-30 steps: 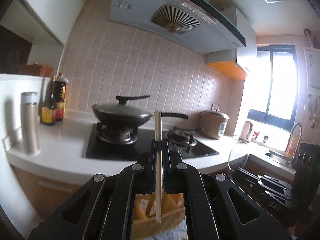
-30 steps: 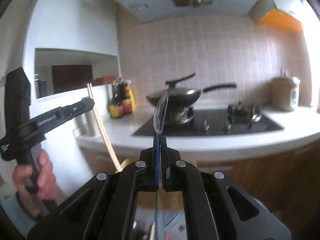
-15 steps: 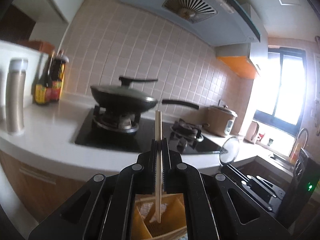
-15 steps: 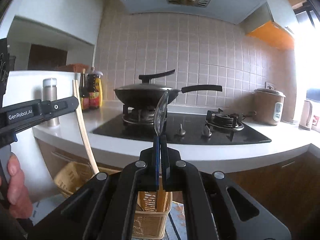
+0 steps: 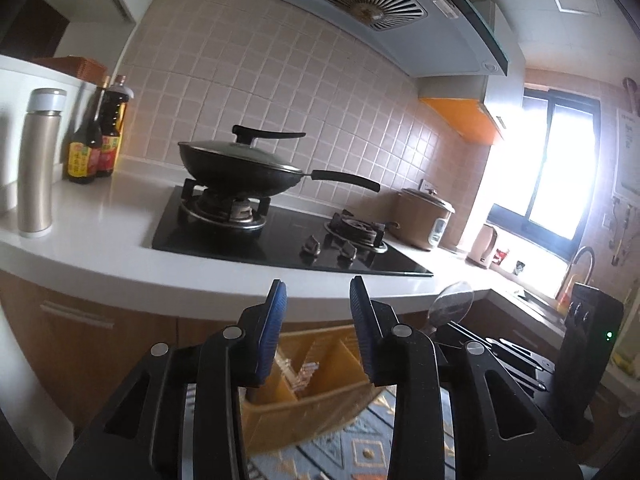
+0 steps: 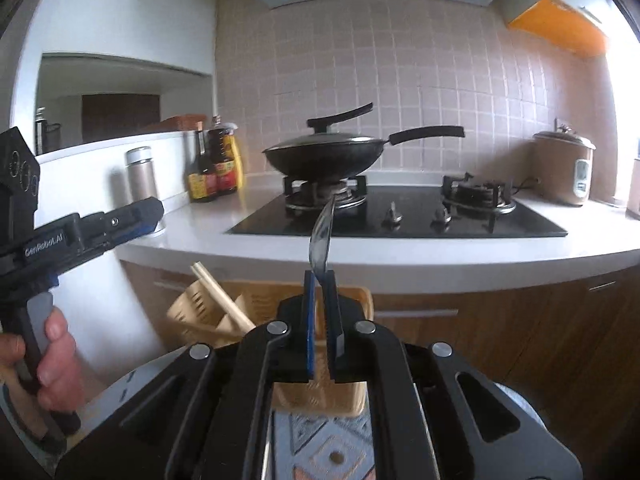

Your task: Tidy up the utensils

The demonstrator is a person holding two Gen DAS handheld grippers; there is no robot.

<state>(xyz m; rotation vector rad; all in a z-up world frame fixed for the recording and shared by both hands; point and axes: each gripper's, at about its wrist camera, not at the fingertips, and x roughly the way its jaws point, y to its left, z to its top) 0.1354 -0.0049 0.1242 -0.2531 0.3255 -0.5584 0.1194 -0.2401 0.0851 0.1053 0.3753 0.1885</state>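
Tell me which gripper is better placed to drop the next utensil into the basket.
Right. The right gripper holds the spoon upright directly above the basket. The left gripper is empty; its jaws have just been opening, and the chopsticks already lean inside.

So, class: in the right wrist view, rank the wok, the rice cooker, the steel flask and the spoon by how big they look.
1. wok
2. rice cooker
3. spoon and steel flask look alike; the spoon is much nearer the camera, so I leave them unranked.
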